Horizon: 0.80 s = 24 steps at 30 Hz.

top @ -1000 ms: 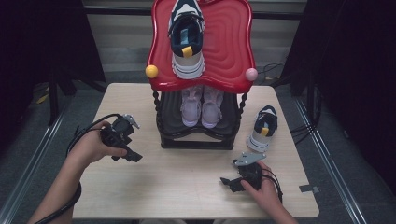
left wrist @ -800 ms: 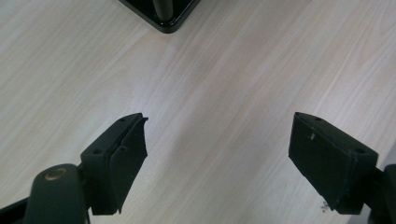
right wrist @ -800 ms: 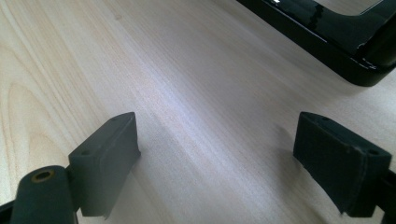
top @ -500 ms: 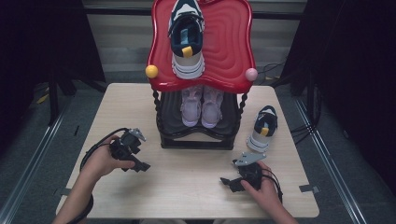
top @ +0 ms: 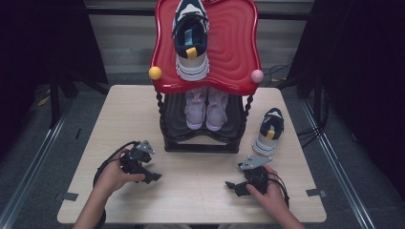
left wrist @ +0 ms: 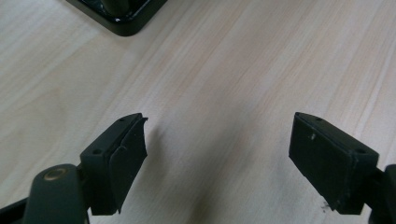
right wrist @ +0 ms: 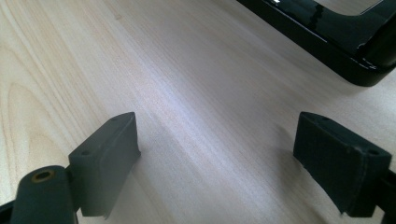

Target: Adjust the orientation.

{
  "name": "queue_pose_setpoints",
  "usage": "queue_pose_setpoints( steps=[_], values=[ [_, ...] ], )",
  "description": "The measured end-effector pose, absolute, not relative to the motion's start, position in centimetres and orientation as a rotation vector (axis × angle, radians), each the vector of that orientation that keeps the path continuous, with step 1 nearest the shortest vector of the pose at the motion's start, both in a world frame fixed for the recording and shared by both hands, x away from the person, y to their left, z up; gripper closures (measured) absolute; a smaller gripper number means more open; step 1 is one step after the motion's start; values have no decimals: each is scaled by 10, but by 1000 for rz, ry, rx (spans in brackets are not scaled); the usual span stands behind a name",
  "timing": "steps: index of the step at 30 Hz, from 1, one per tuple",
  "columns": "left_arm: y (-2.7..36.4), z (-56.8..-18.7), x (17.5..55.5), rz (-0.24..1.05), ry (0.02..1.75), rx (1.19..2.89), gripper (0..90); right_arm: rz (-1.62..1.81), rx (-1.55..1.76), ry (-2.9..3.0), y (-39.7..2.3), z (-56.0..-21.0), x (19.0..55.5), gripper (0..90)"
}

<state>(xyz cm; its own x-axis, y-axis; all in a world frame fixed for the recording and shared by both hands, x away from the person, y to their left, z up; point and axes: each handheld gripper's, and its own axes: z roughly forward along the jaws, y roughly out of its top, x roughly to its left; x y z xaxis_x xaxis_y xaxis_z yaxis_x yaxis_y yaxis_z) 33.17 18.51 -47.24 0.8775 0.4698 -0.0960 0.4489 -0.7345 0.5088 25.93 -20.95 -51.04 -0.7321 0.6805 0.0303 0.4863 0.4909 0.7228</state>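
My left gripper (top: 152,177) rests low on the wooden table (top: 119,114) at the front left, jaws open and empty; in the left gripper view (left wrist: 217,158) only bare wood lies between them. At the front right my right gripper (top: 231,186) is open and empty too, close over the wood (right wrist: 215,154). A two-tier shoe rack stands mid-table: its red top shelf (top: 234,52) carries a dark-and-white sneaker (top: 191,40), and its black lower shelf (top: 200,136) holds a pair of lilac sneakers (top: 206,107). A matching dark-and-white sneaker (top: 269,131) sits on the table right of the rack.
A corner of the rack's black base shows ahead of each gripper (left wrist: 119,16) (right wrist: 336,35). A yellow knob (top: 155,73) and a pink knob (top: 257,76) stick out at the red shelf's front corners. Cables trail from both grippers. Dark floor surrounds the table.
My left hand came down toward the table and nearer the front edge, jaws still open. The right hand and gripper stayed put.
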Motion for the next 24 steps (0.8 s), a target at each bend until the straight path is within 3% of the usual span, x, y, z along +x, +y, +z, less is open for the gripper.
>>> queue_pose_setpoints(
  steps=[14,24],
  values=[
    [190,-493,328,152,635,2447,160,1079,986,2478,-210,-511,260,133],
    [195,-505,320,243,691,2295,119,1079,988,2478,-209,-511,259,133]
  ],
)
